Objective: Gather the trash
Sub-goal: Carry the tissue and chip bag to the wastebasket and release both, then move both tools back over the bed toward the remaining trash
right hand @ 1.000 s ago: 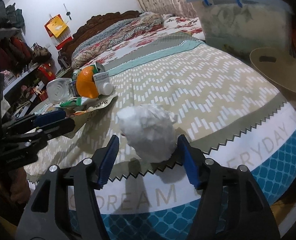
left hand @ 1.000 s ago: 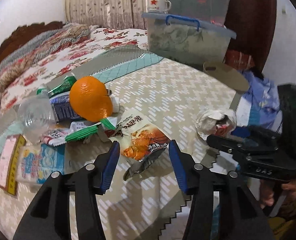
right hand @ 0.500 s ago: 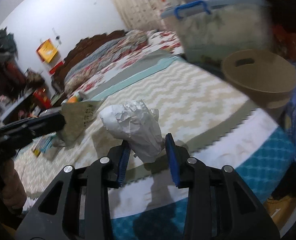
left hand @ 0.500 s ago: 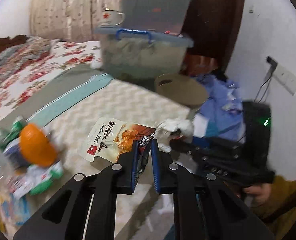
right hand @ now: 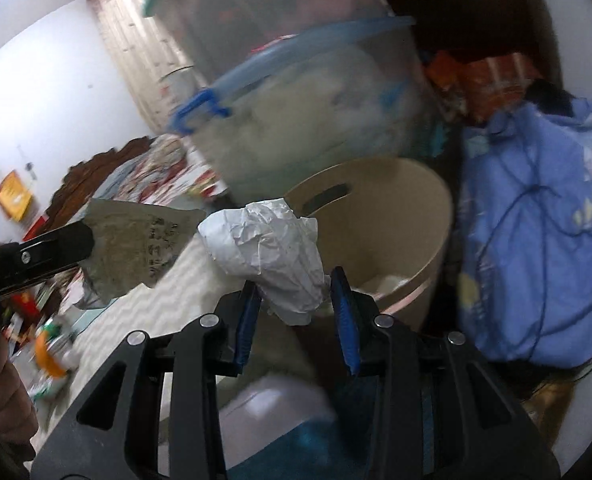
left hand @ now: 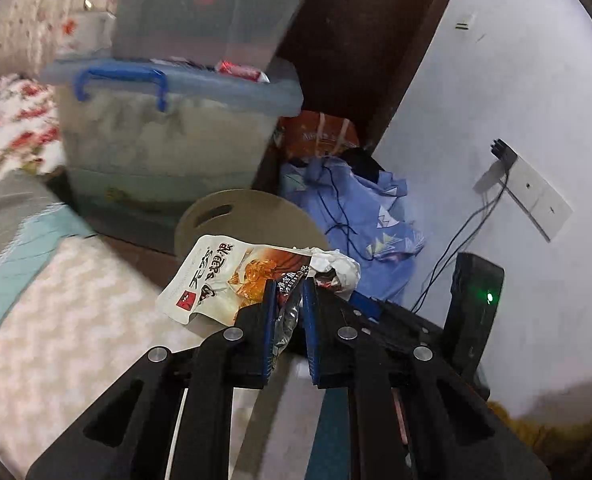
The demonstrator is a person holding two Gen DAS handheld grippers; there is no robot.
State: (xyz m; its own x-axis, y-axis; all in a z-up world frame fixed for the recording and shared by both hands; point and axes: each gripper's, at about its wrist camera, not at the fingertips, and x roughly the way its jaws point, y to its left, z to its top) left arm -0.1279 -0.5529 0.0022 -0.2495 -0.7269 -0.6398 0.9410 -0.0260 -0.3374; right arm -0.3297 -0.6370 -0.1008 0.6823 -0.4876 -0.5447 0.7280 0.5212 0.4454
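Left claw clamped on snack wrapper, right claw clamped on crumpled paper; beige bin between zigzag bedspread and white wall, storage boxes behind

Snack wrapper pinched in left gripper; crumpled white paper wad clamped in right gripper, beige bin just beyond.

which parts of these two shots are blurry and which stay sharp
Left wrist view: the clear storage box with blue handle is smeared, while the printed snack wrapper in the left gripper stays sharp. Right wrist view: the box and bedding streak, but the crumpled white paper stays crisp.
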